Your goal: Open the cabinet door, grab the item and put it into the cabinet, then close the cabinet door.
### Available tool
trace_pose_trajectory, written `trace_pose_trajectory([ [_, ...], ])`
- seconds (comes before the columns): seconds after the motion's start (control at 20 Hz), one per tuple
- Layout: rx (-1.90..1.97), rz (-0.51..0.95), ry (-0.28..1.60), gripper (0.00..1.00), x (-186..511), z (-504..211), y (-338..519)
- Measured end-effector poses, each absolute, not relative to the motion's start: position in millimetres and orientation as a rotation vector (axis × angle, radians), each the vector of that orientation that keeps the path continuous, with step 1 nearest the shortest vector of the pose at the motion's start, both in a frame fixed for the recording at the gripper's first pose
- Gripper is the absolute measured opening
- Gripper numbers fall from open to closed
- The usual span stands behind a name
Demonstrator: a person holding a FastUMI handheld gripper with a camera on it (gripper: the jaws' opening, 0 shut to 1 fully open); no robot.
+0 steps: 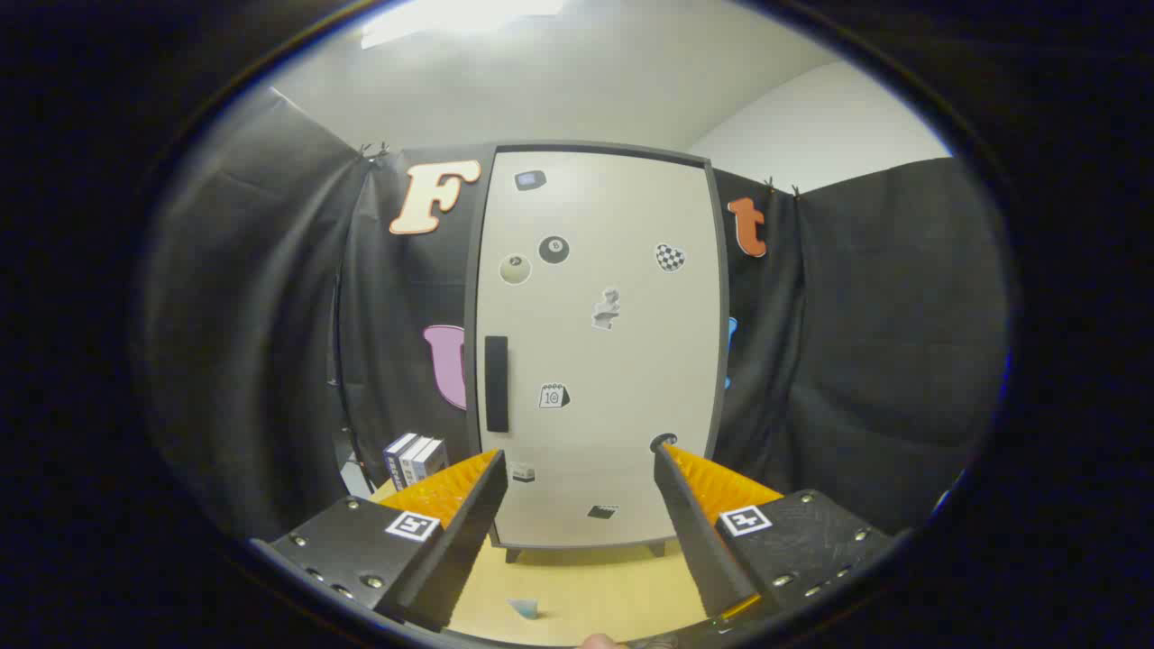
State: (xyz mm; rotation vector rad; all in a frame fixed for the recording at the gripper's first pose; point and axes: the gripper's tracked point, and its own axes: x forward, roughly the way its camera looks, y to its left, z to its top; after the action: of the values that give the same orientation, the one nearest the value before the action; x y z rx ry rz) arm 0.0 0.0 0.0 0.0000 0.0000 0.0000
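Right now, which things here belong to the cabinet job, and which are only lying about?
For the job:
- cabinet, door shut
- door handle, dark, on the door's left side
- gripper, fingers open, nothing between them

Lying about:
- boxes, left of the cabinet
- small bluish piece on the table; cannot tell what it is

Bright ceiling light panel point(460, 18) glares overhead; pale flat cabinet door point(622, 379) evenly lit, sharp; fisheye bowing toward edges
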Motion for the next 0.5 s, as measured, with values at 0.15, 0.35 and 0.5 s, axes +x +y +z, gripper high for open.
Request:
trace_pose_trajectory([
  [0.15,0.001,-0.006,-0.005,0.97,2.7,1.0,-0.1],
  [0.35,-0.001,-0.006,0.004,0.97,6.3,-1.5,1.6],
  [0.5,-0.005,-0.006,0.005,0.97,9.5,-1.6,3.2],
])
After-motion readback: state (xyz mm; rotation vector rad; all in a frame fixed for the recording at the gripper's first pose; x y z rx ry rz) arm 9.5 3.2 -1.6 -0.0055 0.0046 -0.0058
